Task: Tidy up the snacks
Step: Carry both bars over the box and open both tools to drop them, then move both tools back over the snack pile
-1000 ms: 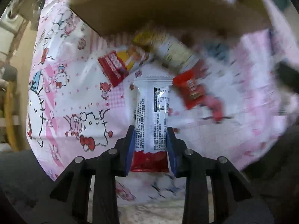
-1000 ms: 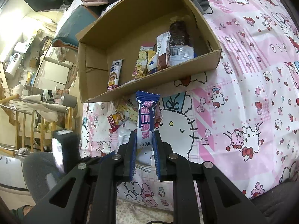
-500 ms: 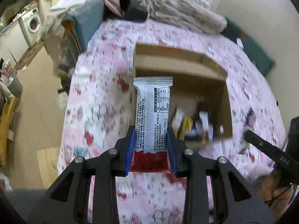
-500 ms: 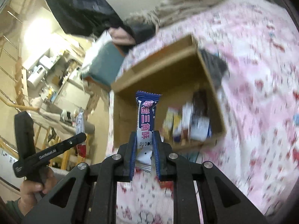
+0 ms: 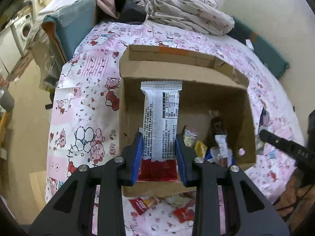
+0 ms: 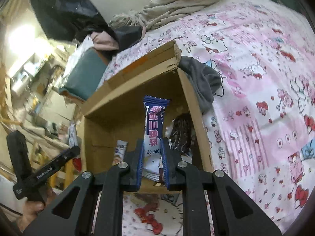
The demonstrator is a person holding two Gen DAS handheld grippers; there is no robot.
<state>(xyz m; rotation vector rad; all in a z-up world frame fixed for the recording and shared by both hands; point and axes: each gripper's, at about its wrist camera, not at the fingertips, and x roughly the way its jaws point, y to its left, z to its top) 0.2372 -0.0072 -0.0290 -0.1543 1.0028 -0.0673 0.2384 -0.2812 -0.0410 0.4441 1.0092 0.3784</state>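
Note:
My left gripper (image 5: 159, 143) is shut on a white and red snack bar (image 5: 160, 118) and holds it upright above the open cardboard box (image 5: 126, 106). My right gripper (image 6: 152, 149) is shut on a blue and white snack packet (image 6: 153, 129) and holds it above the same box (image 6: 196, 114). Several snacks lie in the box, among them a dark brown packet (image 5: 217, 125) and a yellow packet (image 5: 200, 148). In the right wrist view the brown packet (image 6: 182, 131) lies to the right of my fingers. A few loose snacks (image 5: 182, 214) lie on the sheet in front of the box.
The box stands on a bed with a pink cartoon-print sheet (image 5: 82, 106). A crumpled blanket (image 5: 187, 13) and clothes lie at the far end. A grey cloth (image 6: 202, 80) lies against the box. A teal cushion (image 5: 69, 25) is at the bed's left. The other gripper shows at the right edge (image 5: 285, 147).
Both grippers have risen from low over the sheet and moved over the open box, each still holding its snack. The loose snacks are now below the box's near wall.

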